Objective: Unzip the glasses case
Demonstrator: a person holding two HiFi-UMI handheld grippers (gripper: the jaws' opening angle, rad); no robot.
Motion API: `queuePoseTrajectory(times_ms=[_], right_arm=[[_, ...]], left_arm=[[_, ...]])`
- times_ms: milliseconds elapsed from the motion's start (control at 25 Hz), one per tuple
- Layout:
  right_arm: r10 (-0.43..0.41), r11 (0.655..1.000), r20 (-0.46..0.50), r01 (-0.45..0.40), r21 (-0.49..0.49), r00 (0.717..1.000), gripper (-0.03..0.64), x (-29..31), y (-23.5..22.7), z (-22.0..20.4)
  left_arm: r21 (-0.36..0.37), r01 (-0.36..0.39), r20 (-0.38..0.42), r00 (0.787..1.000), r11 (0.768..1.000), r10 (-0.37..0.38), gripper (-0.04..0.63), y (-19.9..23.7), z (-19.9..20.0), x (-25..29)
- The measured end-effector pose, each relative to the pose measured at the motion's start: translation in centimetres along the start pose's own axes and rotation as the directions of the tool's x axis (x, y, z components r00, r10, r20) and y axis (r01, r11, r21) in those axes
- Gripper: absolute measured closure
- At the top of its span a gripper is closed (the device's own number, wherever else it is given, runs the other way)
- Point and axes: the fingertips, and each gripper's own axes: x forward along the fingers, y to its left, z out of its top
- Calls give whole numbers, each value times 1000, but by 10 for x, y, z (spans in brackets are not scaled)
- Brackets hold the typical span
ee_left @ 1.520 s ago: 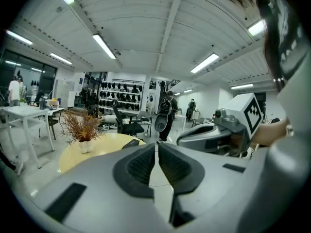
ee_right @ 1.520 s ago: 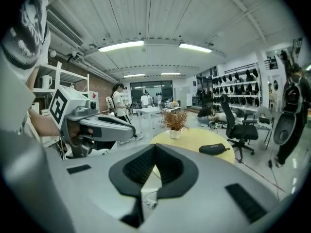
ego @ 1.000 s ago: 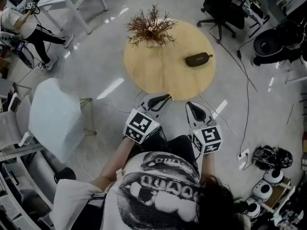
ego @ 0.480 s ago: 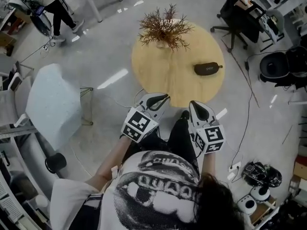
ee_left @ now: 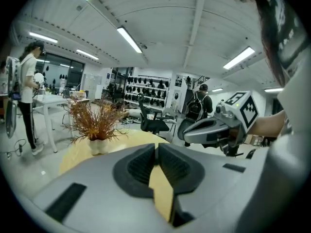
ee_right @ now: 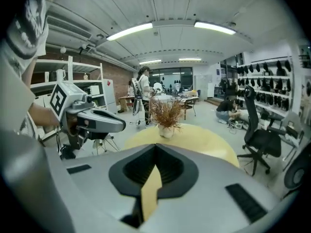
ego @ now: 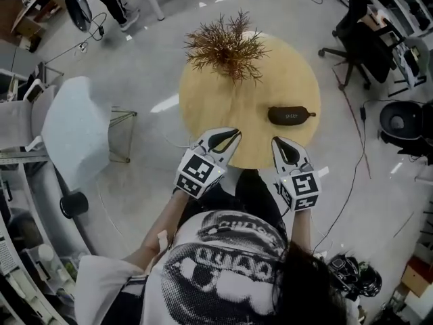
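Head view: the dark glasses case [ego: 289, 116] lies on the right side of the round wooden table [ego: 216, 107], well apart from the dried plant [ego: 226, 46] at the far edge. The left gripper [ego: 235, 135] and the right gripper [ego: 277, 141] hover side by side over the table's near edge, short of the case. Each gripper's own view shows its jaws drawn together at the tips, with nothing held between them.
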Motion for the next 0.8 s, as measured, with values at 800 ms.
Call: queuePoseTrajectory(times_ms=[800], right_arm=[[287, 851, -319, -393, -349, 903, 477, 50, -130, -74]], left_arm=[[75, -148, -191, 969, 986, 160, 566, -12, -22, 132]])
